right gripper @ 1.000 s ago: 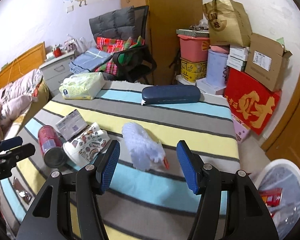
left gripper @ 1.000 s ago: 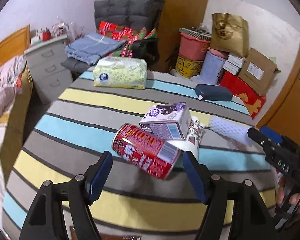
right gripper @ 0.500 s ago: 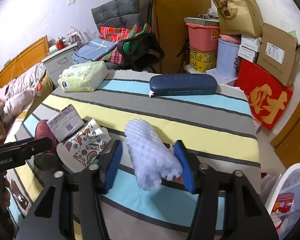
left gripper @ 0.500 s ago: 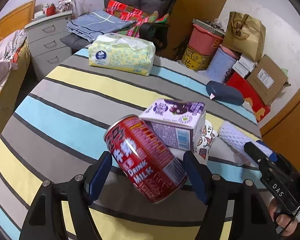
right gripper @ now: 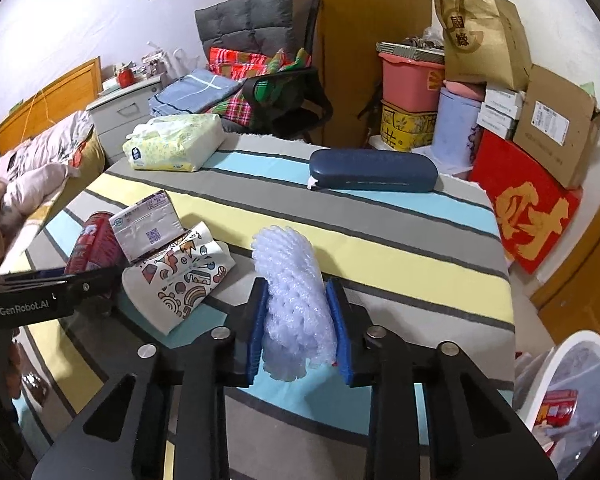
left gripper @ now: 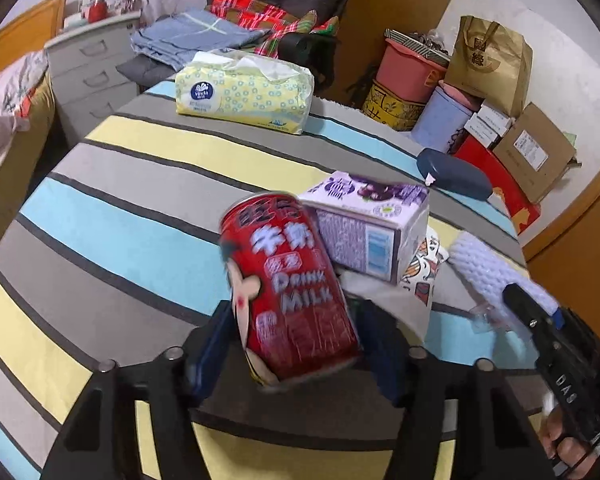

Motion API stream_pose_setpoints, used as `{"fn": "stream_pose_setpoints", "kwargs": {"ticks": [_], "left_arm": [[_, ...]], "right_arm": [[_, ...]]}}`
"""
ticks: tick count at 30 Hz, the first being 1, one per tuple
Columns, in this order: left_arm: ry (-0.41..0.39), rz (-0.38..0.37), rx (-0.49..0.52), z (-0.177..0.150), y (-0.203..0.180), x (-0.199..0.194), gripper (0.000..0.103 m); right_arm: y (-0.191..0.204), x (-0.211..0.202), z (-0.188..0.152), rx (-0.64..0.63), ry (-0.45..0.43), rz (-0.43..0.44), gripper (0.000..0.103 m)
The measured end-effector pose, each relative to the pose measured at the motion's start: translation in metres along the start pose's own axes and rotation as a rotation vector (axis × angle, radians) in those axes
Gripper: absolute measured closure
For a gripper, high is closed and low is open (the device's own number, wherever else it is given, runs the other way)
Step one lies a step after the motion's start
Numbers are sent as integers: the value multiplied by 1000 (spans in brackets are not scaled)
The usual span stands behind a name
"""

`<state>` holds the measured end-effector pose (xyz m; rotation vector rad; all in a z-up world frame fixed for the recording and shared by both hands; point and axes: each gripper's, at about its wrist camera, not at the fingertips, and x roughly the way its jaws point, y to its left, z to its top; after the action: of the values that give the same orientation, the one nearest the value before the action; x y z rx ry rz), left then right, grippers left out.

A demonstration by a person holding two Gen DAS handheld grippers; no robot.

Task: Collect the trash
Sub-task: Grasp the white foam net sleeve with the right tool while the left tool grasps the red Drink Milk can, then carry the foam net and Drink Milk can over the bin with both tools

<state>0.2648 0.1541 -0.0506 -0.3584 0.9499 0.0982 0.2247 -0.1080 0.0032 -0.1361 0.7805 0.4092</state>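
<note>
A red milk can [left gripper: 288, 284] lies on the striped table, and my left gripper [left gripper: 296, 344] is shut on its near end. It also shows in the right wrist view [right gripper: 94, 242]. My right gripper [right gripper: 300, 332] is shut on a white foam net sleeve [right gripper: 294, 288], also seen in the left wrist view [left gripper: 496, 276]. A purple carton [left gripper: 372, 220] leans on a crushed patterned paper cup [right gripper: 180, 280] between the two. A white trash bin [right gripper: 568, 396] with a red wrapper inside stands on the floor at lower right.
A tissue pack [left gripper: 244, 92] and a dark blue case [right gripper: 374, 176] lie at the table's far side. A chair with clothes [right gripper: 256, 80], a drawer unit [left gripper: 92, 68] and stacked boxes [right gripper: 520, 120] stand beyond the table.
Both grippers moved forward and closed: the left one around the red can, the right one around the foam sleeve. The can now points more upright in the left view.
</note>
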Motion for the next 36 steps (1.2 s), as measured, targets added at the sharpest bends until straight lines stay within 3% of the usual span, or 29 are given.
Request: {"fn": "stream_pose_setpoints", "kwargs": {"ticks": [8, 22, 26, 29, 30, 31, 32, 36], "left_arm": [[-20, 8, 12, -8, 3, -9, 46], [-4, -65, 44, -50, -1, -35, 46], [-56, -13, 39, -43, -4, -41, 38], [-46, -38, 25, -36, -4, -37, 38], [-37, -13, 25, -35, -4, -34, 38], [-42, 20, 42, -34, -7, -33, 40], [-54, 28, 54, -34, -9, -33, 48], [-41, 19, 71, -34, -15, -33, 49]], "right_arm": [[5, -9, -6, 28, -16, 14, 76], [13, -36, -29, 103, -66, 56, 77], [9, -41, -32, 137, -83, 54, 77], [9, -44, -35, 148, -85, 54, 77], [11, -45, -37, 150, -86, 52, 77], [11, -47, -38, 153, -86, 54, 77], [11, -48, -39, 155, -86, 52, 77], [6, -54, -43, 176, -97, 45, 77]]}}
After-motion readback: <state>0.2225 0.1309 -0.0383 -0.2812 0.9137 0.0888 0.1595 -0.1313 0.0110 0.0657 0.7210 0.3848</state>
